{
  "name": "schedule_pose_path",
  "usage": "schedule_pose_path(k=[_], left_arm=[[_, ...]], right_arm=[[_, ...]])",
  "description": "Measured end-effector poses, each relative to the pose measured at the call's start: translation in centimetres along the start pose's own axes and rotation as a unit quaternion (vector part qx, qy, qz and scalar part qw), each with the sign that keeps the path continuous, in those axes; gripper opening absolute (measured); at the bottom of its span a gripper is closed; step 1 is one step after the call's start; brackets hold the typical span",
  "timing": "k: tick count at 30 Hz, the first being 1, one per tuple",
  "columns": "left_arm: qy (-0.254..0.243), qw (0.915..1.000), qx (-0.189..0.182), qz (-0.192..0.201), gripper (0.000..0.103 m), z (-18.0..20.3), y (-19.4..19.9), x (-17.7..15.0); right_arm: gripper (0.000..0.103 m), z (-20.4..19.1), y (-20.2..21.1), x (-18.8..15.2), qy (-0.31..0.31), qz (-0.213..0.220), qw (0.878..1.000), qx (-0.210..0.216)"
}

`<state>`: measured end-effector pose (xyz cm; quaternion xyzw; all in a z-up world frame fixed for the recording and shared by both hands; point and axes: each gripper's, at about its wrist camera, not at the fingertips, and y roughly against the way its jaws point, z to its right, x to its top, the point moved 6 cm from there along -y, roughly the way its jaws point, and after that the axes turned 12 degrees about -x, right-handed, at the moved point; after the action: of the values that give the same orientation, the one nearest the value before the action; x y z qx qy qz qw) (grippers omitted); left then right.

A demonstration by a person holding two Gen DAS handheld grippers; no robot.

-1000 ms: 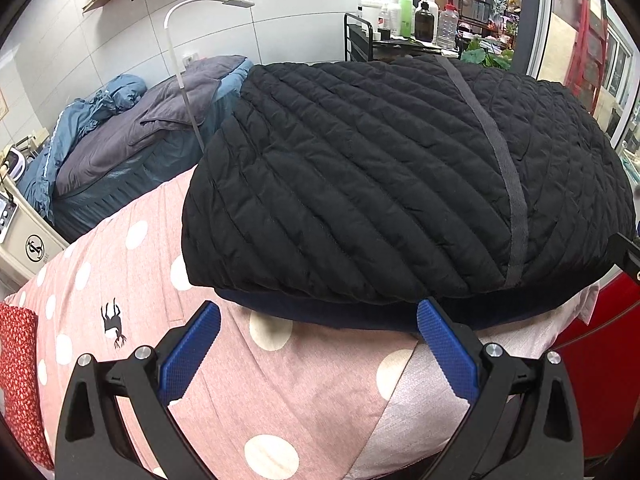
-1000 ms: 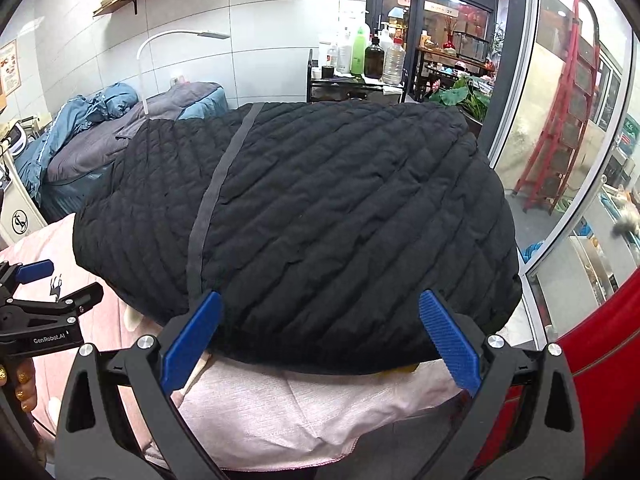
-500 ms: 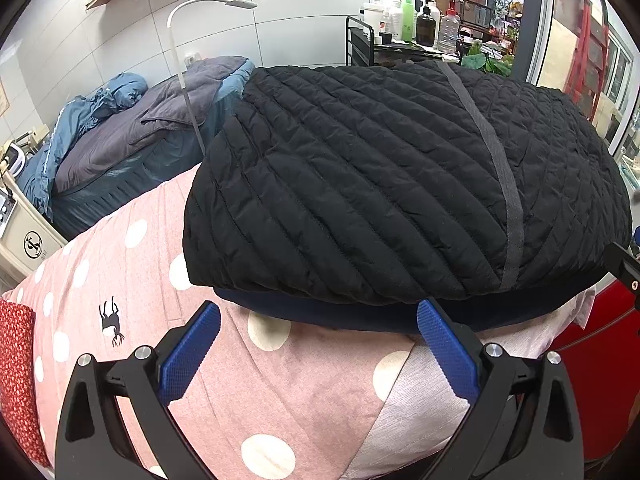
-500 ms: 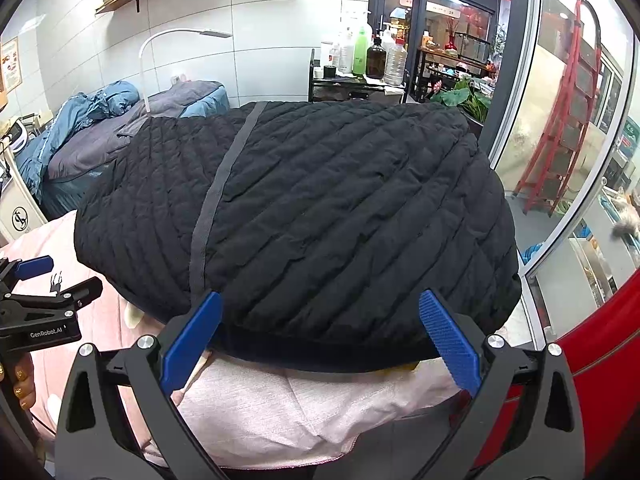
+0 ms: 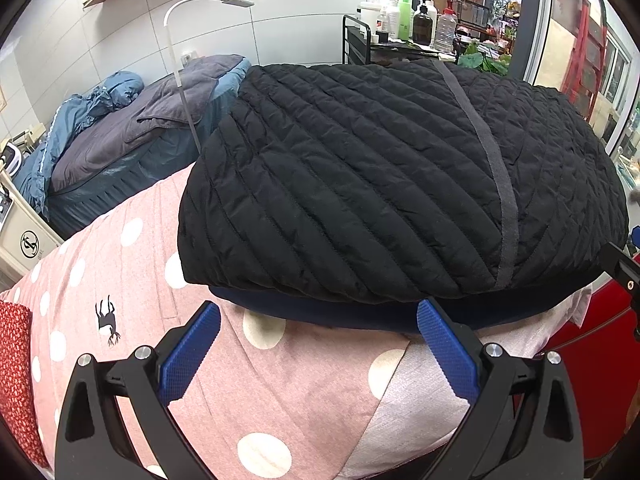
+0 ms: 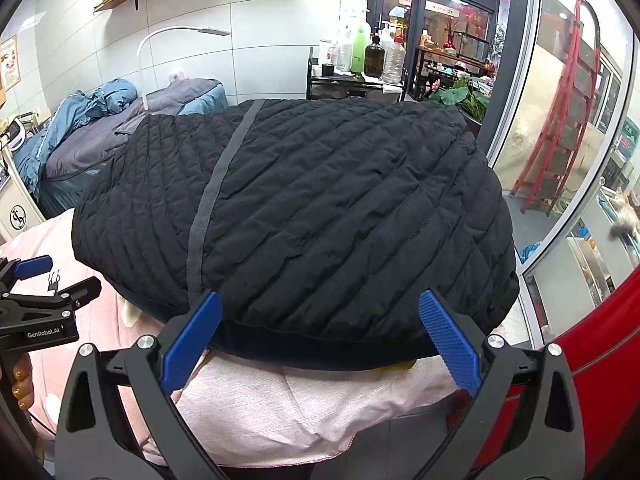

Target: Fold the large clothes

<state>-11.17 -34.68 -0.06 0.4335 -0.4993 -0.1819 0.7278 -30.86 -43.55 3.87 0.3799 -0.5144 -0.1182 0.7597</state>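
A black quilted jacket (image 5: pixel 380 184) with a grey strip down it lies folded into a thick pad on a pink polka-dot sheet (image 5: pixel 256 384); a navy lining edge shows along its near side. My left gripper (image 5: pixel 318 326) stands open just short of that near edge, nothing between its blue pads. In the right wrist view the same jacket (image 6: pixel 320 216) fills the middle. My right gripper (image 6: pixel 320 314) is open too, its fingertips at the jacket's near edge, not closed on it. The left gripper (image 6: pixel 40 280) shows at the far left, held by a hand.
A blue-grey massage bed (image 5: pixel 120 136) with a heaped blue cover stands behind to the left, with a white lamp (image 5: pixel 200 4) over it. A black cart with bottles (image 5: pixel 400 20) is at the back. A glass wall and a red ladder (image 6: pixel 568 120) are on the right.
Almost nothing has moved. Both grippers stay open at the jacket's near edge; the views have shifted very slightly.
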Motion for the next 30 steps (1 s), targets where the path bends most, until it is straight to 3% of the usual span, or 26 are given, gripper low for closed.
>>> schedule_pose_path(k=[30], left_arm=[[-0.009, 0.9999, -0.003, -0.003, 0.097, 0.26, -0.30, -0.48]], right_arm=[[0.097, 0.09, -0.34, -0.35, 0.003, -0.006, 1.000, -0.001]])
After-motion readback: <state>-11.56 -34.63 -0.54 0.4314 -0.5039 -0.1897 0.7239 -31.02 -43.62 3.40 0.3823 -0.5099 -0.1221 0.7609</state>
